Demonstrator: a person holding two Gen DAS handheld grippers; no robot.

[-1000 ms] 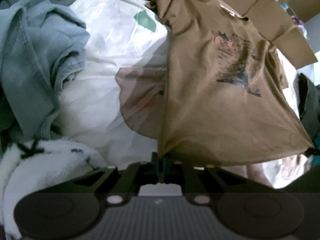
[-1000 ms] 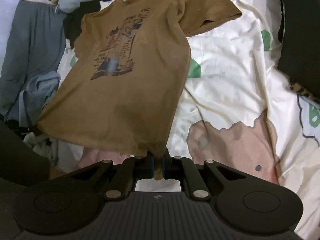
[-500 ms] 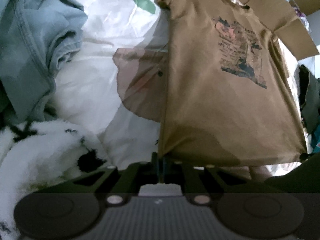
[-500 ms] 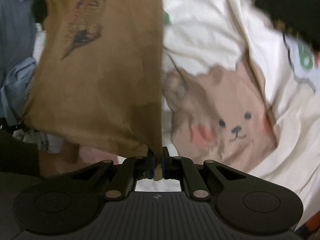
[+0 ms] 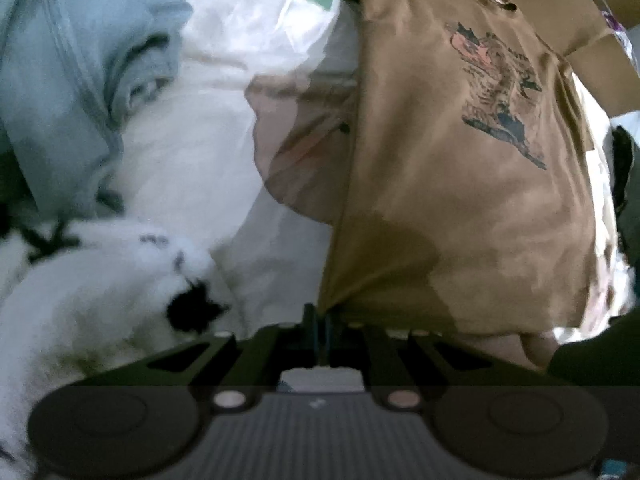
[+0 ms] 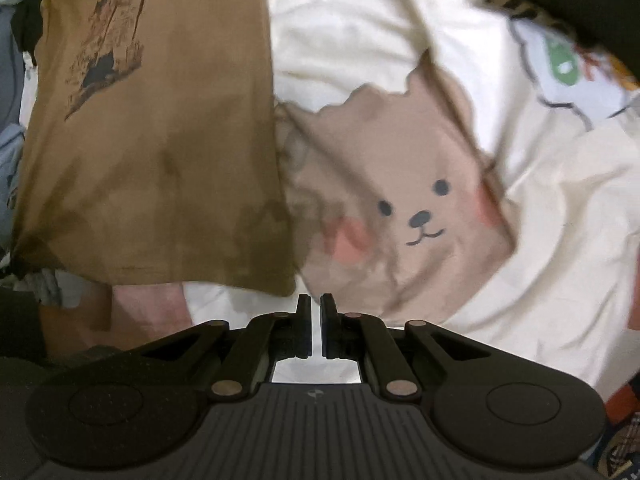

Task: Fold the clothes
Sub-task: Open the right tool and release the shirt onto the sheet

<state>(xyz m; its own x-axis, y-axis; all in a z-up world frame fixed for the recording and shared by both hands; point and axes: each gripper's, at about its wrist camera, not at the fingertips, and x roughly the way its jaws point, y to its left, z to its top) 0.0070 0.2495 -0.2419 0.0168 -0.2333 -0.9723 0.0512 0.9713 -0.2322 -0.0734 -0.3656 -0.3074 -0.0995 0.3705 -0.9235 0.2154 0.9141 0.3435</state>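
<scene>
The brown T-shirt (image 5: 460, 184) is lying print-up on the bed sheet (image 6: 400, 32), its hem nearest both cameras.

The left gripper (image 5: 319, 322) is pinching one hem corner, its jaws closed tight on the cloth. The right gripper (image 6: 316, 312) is showing jaws nearly together with a thin bare slit between them; the other hem corner is lying just beside the tips, apparently not clamped, though blur is making this uncertain.

Recommendation: regrip that corner before any fold, keeping both corners level and the hem taut.

Surface: the sheet is soft and creased, with a bear print (image 6: 408, 200) just beside the shirt. A grey-blue garment (image 5: 80, 80) and a fluffy white item (image 5: 88, 296) are crowding the shirt's other side; cardboard (image 5: 560, 4) is lying beyond its collar.
</scene>
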